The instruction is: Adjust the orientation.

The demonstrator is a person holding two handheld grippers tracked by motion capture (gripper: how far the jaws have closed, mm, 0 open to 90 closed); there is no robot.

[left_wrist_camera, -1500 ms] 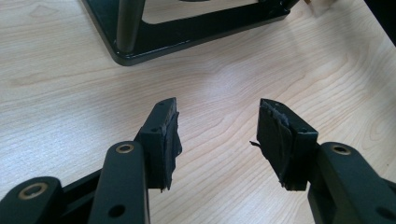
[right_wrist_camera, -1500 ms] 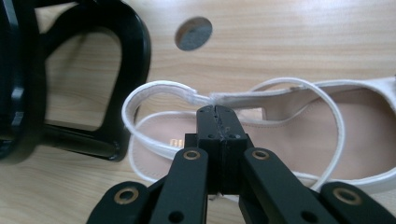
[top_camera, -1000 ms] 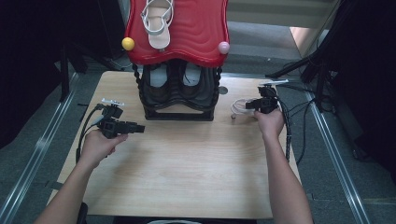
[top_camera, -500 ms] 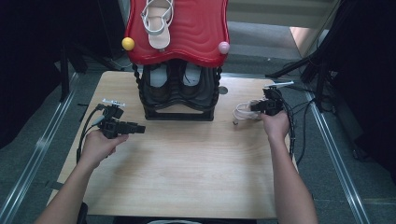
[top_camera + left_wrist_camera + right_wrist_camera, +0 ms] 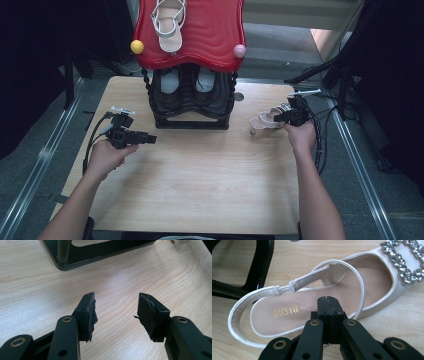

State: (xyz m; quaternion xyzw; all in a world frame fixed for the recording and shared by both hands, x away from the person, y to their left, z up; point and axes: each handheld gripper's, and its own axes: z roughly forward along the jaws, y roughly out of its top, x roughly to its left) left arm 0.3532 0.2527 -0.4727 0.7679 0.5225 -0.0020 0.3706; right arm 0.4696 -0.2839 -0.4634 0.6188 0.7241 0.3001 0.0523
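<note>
A cream slingback sandal [image 5: 265, 120] with a rhinestone buckle lies on the wooden table [image 5: 200, 180], right of the black shoe rack [image 5: 192, 100]. My right gripper [image 5: 280, 117] is at its near side. In the right gripper view the jaws [image 5: 328, 302] are pressed together on the sandal's [image 5: 287, 311] side rim, by the insole. My left gripper [image 5: 150, 138] hovers left of the rack, pointing right. Its fingers [image 5: 87, 312] stand apart with bare table between them.
The rack has a red wavy top [image 5: 210, 40] carrying a matching sandal [image 5: 170, 22], with a yellow ball [image 5: 137, 46] and a pink ball [image 5: 240, 50] at its corners. Dark shoes sit on the lower shelf. Its base frame [image 5: 100, 255] lies ahead of the left gripper. Cables trail at the right table edge.
My right gripper has shifted slightly right and toward the table's edge, and the sandal has slid with it. The left gripper has stayed in place.
</note>
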